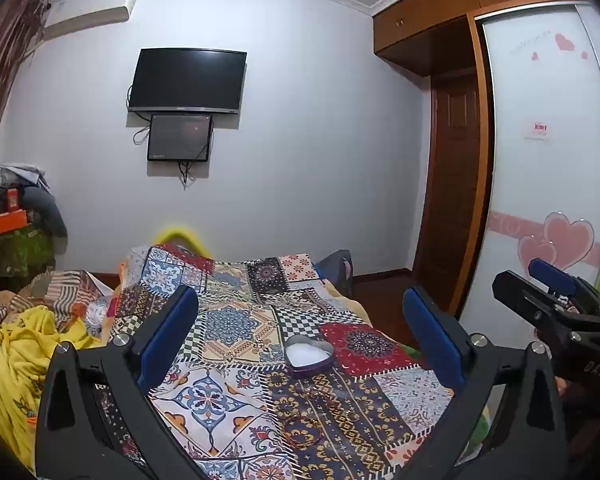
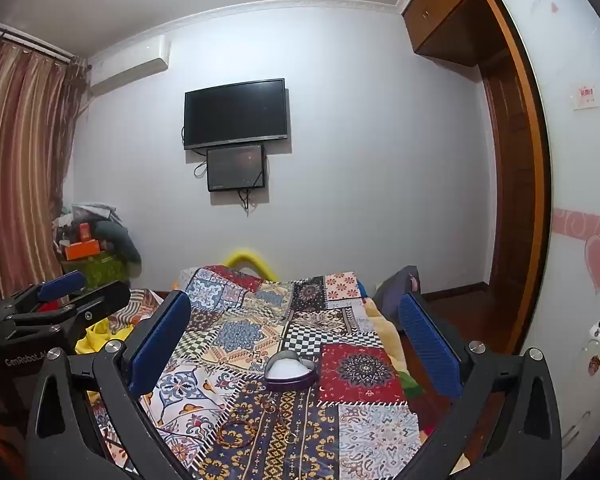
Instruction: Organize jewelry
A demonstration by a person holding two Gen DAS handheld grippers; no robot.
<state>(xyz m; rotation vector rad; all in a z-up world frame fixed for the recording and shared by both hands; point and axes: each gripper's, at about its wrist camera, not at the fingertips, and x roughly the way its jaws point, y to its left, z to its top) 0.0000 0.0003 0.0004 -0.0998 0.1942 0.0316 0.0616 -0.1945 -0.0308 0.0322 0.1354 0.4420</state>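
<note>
The left gripper [image 1: 300,332] hangs open over the bed [image 1: 236,344], nothing between its blue fingers [image 1: 168,336]. A heart tin [image 1: 309,354] sits mid-bed, a bracelet [image 1: 303,432] nearer the near edge. The right gripper [image 1: 556,292] shows beyond the right edge.

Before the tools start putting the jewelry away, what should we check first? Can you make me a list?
1. Left tool open wide, nothing in it: ok.
2. Right tool open wide, nothing in it: ok.
3. Heart-shaped box is uncovered and ready on the patchwork cloth: ok.
4. Beaded bracelet lies free on the cloth in front of the box: ok.
5. Small rings easy to spot on the busy pattern: not ok.
6. Every piece of jewelry counted: cannot tell.
</note>
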